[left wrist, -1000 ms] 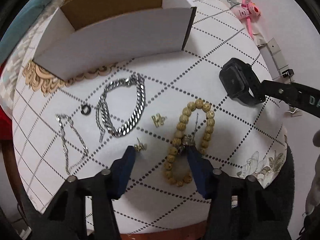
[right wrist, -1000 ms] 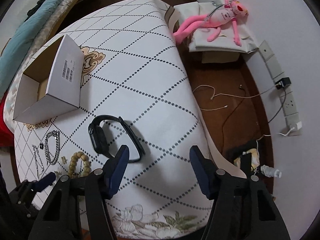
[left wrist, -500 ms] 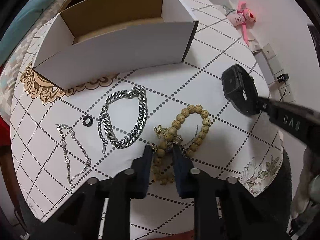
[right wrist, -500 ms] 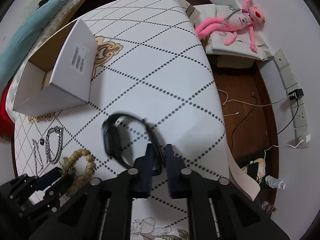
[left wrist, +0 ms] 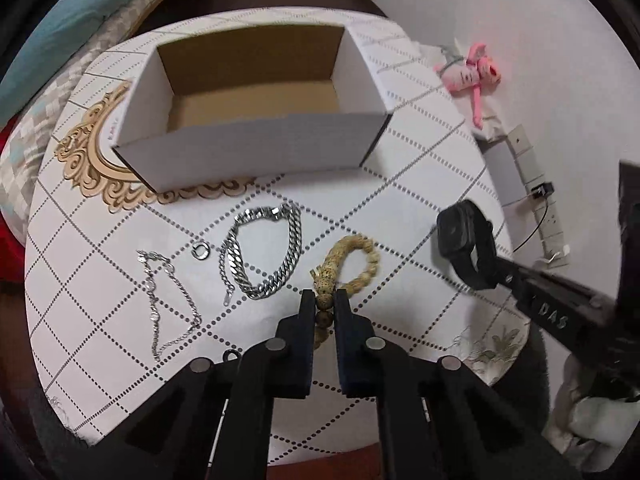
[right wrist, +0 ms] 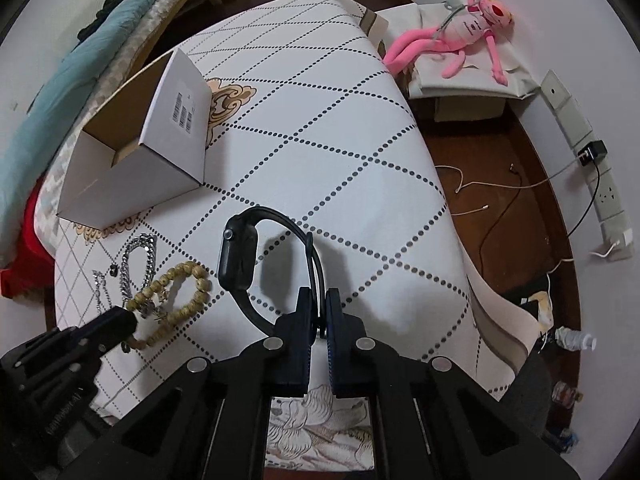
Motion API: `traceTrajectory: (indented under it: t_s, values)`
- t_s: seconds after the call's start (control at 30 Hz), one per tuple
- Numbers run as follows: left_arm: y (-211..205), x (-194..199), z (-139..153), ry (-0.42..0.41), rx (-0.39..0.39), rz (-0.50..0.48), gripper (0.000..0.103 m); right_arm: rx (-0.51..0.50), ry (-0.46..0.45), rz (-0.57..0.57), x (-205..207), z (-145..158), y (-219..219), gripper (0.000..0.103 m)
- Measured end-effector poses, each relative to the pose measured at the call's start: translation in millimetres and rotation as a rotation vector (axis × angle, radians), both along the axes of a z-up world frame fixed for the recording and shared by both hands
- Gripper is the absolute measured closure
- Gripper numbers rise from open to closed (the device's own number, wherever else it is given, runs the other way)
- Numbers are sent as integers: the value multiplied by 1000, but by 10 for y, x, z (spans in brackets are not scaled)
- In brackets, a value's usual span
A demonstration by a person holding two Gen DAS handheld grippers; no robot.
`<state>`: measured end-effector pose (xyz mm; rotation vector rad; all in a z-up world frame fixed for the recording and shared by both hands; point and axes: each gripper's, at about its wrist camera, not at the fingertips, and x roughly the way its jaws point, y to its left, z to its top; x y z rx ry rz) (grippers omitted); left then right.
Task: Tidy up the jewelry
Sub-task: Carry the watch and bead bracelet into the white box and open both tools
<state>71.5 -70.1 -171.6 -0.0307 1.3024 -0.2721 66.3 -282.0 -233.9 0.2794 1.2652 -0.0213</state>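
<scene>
My left gripper (left wrist: 325, 300) is shut on the wooden bead bracelet (left wrist: 352, 264), which hangs raised above the table with small gold pieces caught in it. My right gripper (right wrist: 318, 300) is shut on the strap of the black smartwatch (right wrist: 238, 256) and holds it lifted above the table; the watch also shows in the left wrist view (left wrist: 460, 236). A thick silver chain (left wrist: 260, 252), a small ring (left wrist: 200, 250) and a thin silver bracelet (left wrist: 164, 300) lie on the tablecloth. The open white box (left wrist: 256, 120) stands behind them, empty.
The round table (right wrist: 340, 160) has a white cloth with dotted diamonds. A bed with a teal blanket (left wrist: 72, 20) is at the back left. A pink plush toy (right wrist: 460, 36), cables and a power strip (right wrist: 600, 184) are on the floor to the right.
Both grippers have closed from open: the left on the bead bracelet, the right on the watch strap. Both items have since been lifted and the views have moved up and toward the box.
</scene>
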Motion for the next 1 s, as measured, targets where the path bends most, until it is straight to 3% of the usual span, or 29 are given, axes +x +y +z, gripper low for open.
traceTrajectory:
  t_s: [0.33, 0.67, 0.83, 1.0]
  values:
    - [2, 65, 453, -84, -53, 9, 96, 43, -57, 21, 12, 295, 24, 97]
    - [234, 543, 1168, -219, -128, 45, 96, 110, -197, 80, 363, 1051, 303, 97]
    - [350, 982, 1108, -211, -114, 47, 96, 104, -211, 109, 836, 1169, 556, 97]
    - [474, 1367, 866, -150, -95, 70, 96, 63, -152, 140, 1309, 988, 819, 97]
